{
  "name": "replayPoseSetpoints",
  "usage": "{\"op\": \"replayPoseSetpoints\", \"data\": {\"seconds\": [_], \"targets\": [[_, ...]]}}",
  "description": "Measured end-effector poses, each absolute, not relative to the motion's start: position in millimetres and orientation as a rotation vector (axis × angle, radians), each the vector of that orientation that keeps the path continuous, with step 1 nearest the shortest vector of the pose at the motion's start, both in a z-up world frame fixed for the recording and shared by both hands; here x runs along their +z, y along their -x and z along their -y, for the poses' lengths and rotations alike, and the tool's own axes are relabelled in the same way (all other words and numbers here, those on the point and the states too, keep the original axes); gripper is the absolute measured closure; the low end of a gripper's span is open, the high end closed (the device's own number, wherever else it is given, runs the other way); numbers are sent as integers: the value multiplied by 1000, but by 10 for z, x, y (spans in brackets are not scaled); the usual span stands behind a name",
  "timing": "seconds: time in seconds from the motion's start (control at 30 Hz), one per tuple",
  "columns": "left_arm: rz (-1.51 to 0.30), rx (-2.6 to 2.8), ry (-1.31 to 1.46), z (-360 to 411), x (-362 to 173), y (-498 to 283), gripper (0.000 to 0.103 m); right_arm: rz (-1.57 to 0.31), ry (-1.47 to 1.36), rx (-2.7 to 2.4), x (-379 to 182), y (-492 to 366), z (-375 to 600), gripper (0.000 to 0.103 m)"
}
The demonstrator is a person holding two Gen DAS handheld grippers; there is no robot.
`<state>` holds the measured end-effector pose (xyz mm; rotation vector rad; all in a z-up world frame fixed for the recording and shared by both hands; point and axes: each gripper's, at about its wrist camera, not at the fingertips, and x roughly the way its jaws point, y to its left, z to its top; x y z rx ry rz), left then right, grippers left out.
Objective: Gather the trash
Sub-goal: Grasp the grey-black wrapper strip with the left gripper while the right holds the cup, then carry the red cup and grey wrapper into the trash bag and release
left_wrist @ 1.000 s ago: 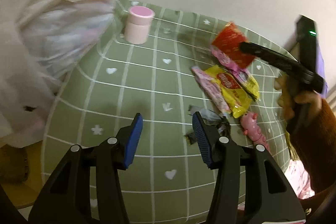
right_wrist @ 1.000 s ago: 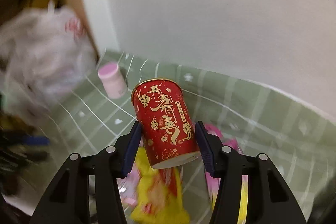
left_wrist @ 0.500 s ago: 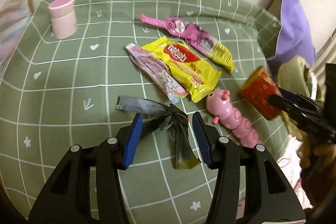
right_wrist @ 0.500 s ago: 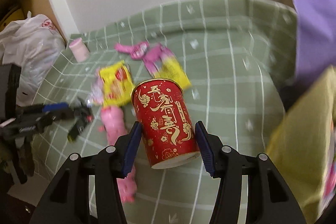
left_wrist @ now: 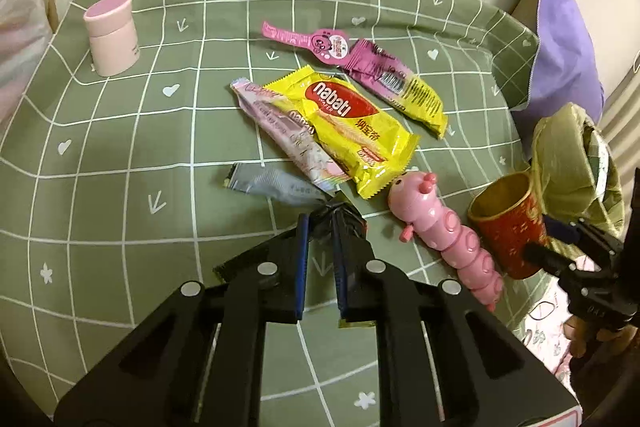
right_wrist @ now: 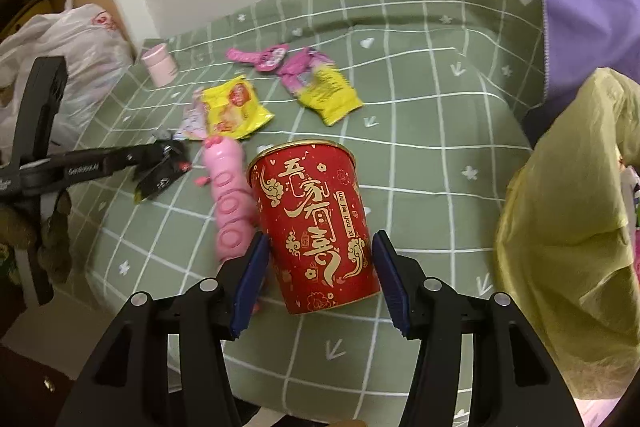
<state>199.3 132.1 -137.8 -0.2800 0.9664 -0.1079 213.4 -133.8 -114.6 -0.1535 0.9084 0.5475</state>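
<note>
My left gripper (left_wrist: 322,223) points down at the green checked cloth (left_wrist: 120,167). Its jaws are closing, and a crumpled black wrapper (left_wrist: 348,217) is pinched between the blue pads. The right wrist view shows the same grip, with the black wrapper (right_wrist: 158,181) hanging at the tips of the left gripper (right_wrist: 168,157). My right gripper (right_wrist: 320,239) is shut on a red paper cup (right_wrist: 312,211) with gold lettering, one pad on each side. It holds the cup tilted above the cloth. The cup (left_wrist: 512,231) is also at the right edge of the left wrist view.
On the cloth lie a yellow wafer pack (left_wrist: 348,131), a pink-white wrapper (left_wrist: 288,139), a grey wrapper (left_wrist: 272,185), a purple-yellow wrapper (left_wrist: 400,87), a pink toy caterpillar (left_wrist: 440,227) and a pink jar (left_wrist: 112,35). A yellow-green bag (right_wrist: 568,227) gapes at the right; a white plastic bag (right_wrist: 76,51) sits far left.
The left gripper swung from the white bag over to the wrappers, and its jaws narrowed onto the black wrapper. The right gripper carried the red cup across and down beside the yellow-green bag.
</note>
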Motion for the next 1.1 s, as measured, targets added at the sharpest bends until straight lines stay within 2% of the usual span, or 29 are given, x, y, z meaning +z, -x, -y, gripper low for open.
{"op": "replayPoseSetpoints", "data": {"seconds": [0.4, 0.47, 1.1], "targets": [[-955, -98, 329, -1396, -1312, -1711, 92, -906, 196, 604, -1219, -2099, 1266, 47], [-950, -100, 332, -1397, -1292, -1686, 92, -895, 174, 605, -1182, -2091, 1302, 54], [-822, -162, 253, -1144, -650, -1675, 92, -778, 170, 559, -688, -1954, 1453, 56]]}}
